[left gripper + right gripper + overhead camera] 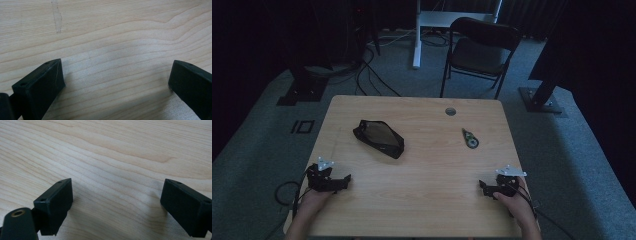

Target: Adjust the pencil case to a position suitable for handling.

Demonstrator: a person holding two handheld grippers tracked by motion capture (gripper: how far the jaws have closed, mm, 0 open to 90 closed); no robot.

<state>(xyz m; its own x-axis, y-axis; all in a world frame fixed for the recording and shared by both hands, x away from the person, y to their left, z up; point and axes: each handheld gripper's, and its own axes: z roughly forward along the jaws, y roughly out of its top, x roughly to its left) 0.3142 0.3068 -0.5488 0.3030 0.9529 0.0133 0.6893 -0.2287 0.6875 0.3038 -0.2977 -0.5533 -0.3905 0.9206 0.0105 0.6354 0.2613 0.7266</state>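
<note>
- The black pouch (pixel 379 138) is lying left of centre in the high view, on the wooden table (pixel 427 200), flat and slanting from upper left to lower right.
- A small green-and-black tape dispenser (pixel 470 138) is lying right of centre, well apart from the pouch.
- The left gripper (pixel 343 183) is resting at the lower left of the high view, in the person's left hand (pixel 314 200), well apart from the pouch, below it in the frame.
- In the left gripper view its jaws are standing wide apart with bare wood grain between them.
- The right gripper (pixel 484 187) is sitting at the lower right, in the right hand (pixel 514 200), well below the tape dispenser.
- In the right gripper view its jaws are gaping too, holding nothing, just above bare table.
- A black folding chair (pixel 482 50) is standing beyond the table's far edge, at the upper middle of the frame.
</note>
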